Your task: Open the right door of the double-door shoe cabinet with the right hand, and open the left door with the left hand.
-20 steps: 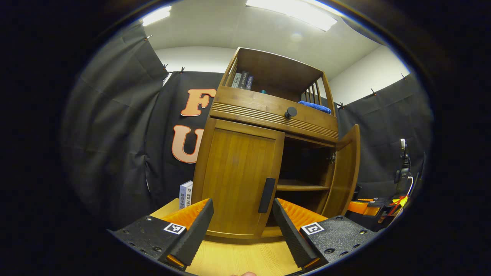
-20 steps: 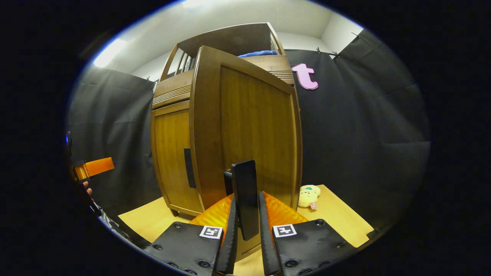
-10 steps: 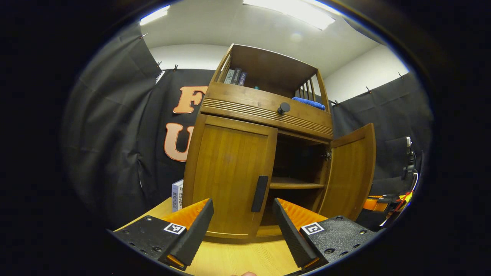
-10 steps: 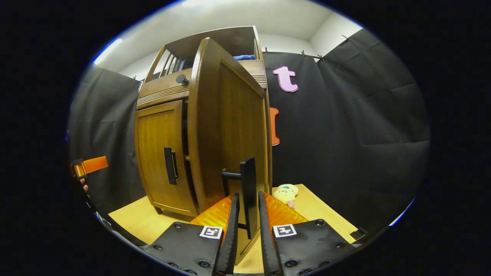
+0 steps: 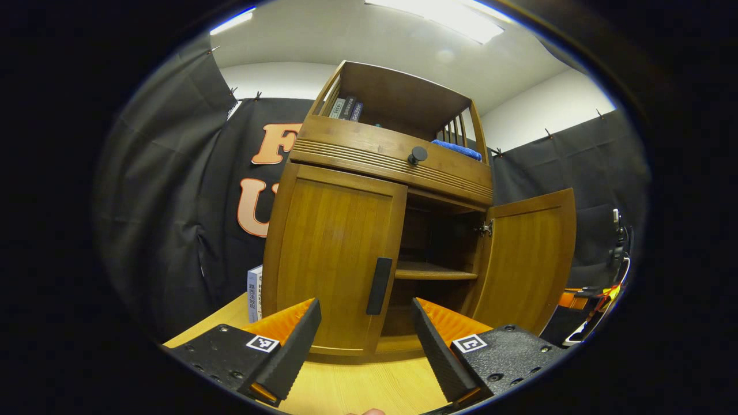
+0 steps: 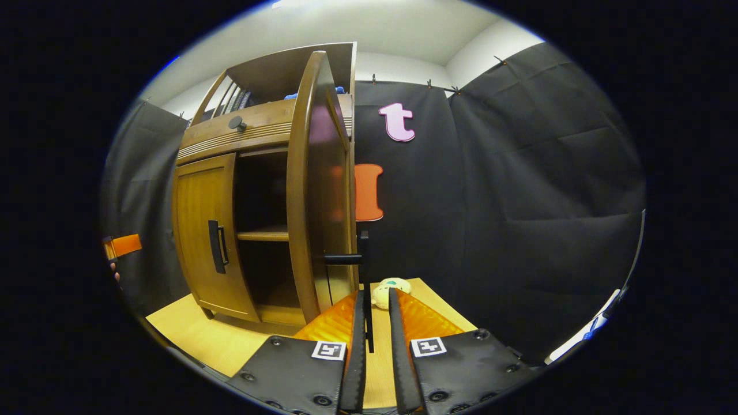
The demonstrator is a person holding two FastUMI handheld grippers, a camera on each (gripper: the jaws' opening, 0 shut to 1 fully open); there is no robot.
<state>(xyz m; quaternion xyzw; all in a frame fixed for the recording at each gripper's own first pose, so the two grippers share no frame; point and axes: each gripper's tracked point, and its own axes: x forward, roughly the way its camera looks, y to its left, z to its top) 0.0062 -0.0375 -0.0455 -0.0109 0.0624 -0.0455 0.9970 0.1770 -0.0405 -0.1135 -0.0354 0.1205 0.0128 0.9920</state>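
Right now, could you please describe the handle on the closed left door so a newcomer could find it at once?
Find the wooden cabinet on the table. Its left door is shut, while the right door stands open. The handle is the dark upright bar low on the shut door's inner edge, unlike the round knob on the drawer above.

A pale wooden table [image 5: 369,392] carries the shoe cabinet [image 5: 340,253], a box [image 5: 254,293] and a plush toy [image 6: 387,291].

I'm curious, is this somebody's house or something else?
Probably a recording booth, not a home: black cloth walls surround a wooden shoe cabinet standing on a tabletop, with a small plush toy beside it.
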